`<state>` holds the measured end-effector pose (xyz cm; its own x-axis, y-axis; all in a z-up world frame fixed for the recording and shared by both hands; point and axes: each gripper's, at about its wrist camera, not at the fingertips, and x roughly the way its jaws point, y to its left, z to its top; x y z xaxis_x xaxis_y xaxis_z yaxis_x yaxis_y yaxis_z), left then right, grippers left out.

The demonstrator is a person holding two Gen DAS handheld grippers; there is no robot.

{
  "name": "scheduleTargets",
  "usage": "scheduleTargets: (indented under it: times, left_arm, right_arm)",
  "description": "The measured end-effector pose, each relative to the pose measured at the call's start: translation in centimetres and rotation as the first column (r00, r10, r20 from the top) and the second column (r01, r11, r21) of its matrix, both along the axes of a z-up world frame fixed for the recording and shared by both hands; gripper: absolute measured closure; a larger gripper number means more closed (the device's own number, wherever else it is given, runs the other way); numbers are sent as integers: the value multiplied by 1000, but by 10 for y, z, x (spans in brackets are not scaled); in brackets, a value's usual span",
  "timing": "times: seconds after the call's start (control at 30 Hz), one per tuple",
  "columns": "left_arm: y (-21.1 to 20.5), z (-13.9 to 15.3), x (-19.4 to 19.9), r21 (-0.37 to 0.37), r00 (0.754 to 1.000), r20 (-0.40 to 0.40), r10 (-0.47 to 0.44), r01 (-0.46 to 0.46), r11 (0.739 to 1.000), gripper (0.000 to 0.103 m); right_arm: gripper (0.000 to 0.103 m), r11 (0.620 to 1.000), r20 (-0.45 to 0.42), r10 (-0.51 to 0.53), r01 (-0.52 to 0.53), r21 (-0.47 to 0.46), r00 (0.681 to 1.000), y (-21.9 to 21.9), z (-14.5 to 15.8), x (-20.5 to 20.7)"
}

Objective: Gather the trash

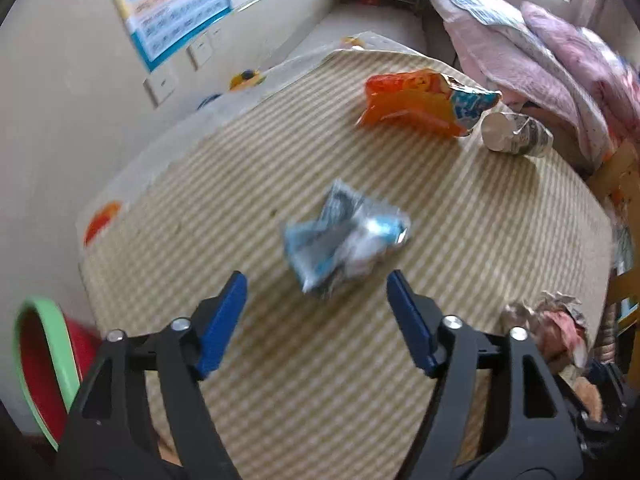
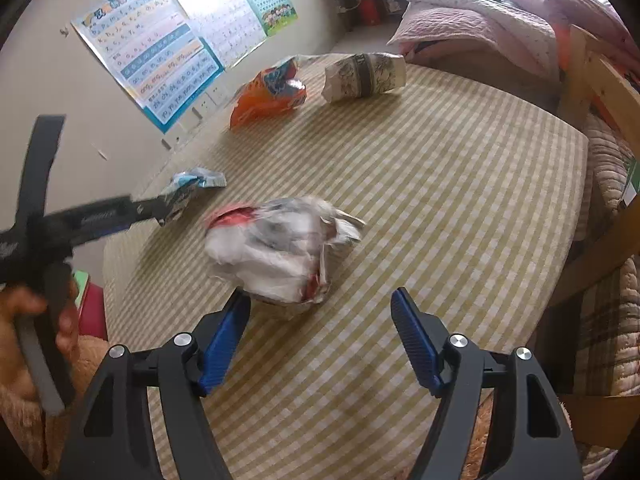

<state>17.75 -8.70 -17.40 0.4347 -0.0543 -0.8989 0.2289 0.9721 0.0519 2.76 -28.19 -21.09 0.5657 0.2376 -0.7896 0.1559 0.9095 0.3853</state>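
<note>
On the table (image 2: 460,184), risks first, then each hand-held gripper.

Trash layout: four pieces lie on the checked tablecloth: a blue foil wrapper (image 1: 346,236), a crumpled white-and-red wrapper (image 2: 280,256), an orange snack bag (image 1: 416,100) and a paper cup (image 1: 514,134) tipped on its side at the far end.

Risk, blue wrapper: thin and slick, so I judge the pads could skid over it or pinch only a corner, and it would slip out on the lift.

Risk, crumpled wrapper: bulky and springy; a shallow close could push it away across the cloth instead of catching it.

Risk, cloth: closing too low may snag the tablecloth and drag the other pieces.

Risk, cup: lying on its side, it could roll toward the table edge if nudged.

Risk, bin: a red bin with a green rim (image 1: 44,360) shows past the near left table edge (low down, mostly hidden); a drop from high up could miss it.

Left hand-held gripper (image 1: 316,280): jaws wide apart, nothing between them; the blue wrapper lies just beyond the tips, and the right wrist view cannot confirm whether they touch it.

Right hand-held gripper (image 2: 320,296): jaws wide apart, holding nothing; the crumpled wrapper sits just ahead, close by the left fingertip (image 2: 236,312), contact uncertain.
</note>
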Motion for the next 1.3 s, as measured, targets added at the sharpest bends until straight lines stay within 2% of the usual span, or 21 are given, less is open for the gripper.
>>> scheduleTargets:
  times: [0.2, 0.23, 0.27, 0.3, 0.33, 0.4, 0.6, 0.77, 0.93, 1.03, 1.07, 1.13, 1.2, 1.3]
  left_arm:
    - [-27, -28, 32, 89, 998, -40, -57, 60, 994, 33]
    - [-30, -36, 37, 100, 997, -57, -55, 61, 993, 38]
    - [-28, -37, 37, 85, 997, -57, -52, 57, 995, 47]
    - [-26, -35, 38, 71, 998, -53, -38, 42, 997, 62]
    - [-26, -35, 39, 63, 997, -61, -36, 40, 997, 62]
    - [-22, -32, 37, 50, 997, -64, -35, 38, 998, 71]
    - [-10, -19, 17, -1, 999, -41, -15, 15, 1000, 74]
    - [3, -2, -9, -62, 1000, -23, 9, -11, 998, 74]
    - [19, 14, -43, -97, 1000, 0, 22, -22, 995, 74]
    - [31, 21, -62, -111, 999, 13, 43, -42, 993, 74]
    - [35, 23, -66, -121, 999, 9, 52, -51, 991, 74]
    - [44, 25, -74, -147, 997, 1, 72, -71, 987, 73]
    - [53, 30, -82, -171, 996, 2, 90, -89, 981, 73]
    - [63, 37, -92, -184, 994, 17, 105, -100, 978, 73]
  right_arm:
    - [32, 1000, 16, -12, 12, 21, 1000, -4, 2, -1]
    - [32, 1000, 18, -11, 10, 24, 1000, -5, 2, -1]
    - [32, 1000, 18, -10, 10, 25, 1000, -5, 2, -1]
    - [32, 1000, 17, -11, 10, 27, 1000, -5, 2, -1]
    - [32, 1000, 18, -12, 12, 28, 1000, -5, 2, -1]
    - [32, 999, 22, -16, 15, 31, 1000, -6, 2, 0]
    - [32, 1000, 43, -10, 9, 26, 999, -3, 5, 1]
    - [26, 999, 54, -22, 19, 51, 998, -3, 9, 9]
    - [24, 994, 22, -15, 12, 113, 1000, 0, 8, 25]
    - [25, 994, -1, -2, 2, 106, 1000, 8, 6, 32]
    - [26, 994, -10, 2, -1, 108, 1000, 10, 5, 33]
    - [43, 993, -27, 12, -9, 119, 1000, 15, 2, 37]
    - [52, 994, -32, 23, -19, 110, 999, 20, 3, 37]
    - [59, 995, -24, 19, -16, 98, 1000, 23, 12, 33]
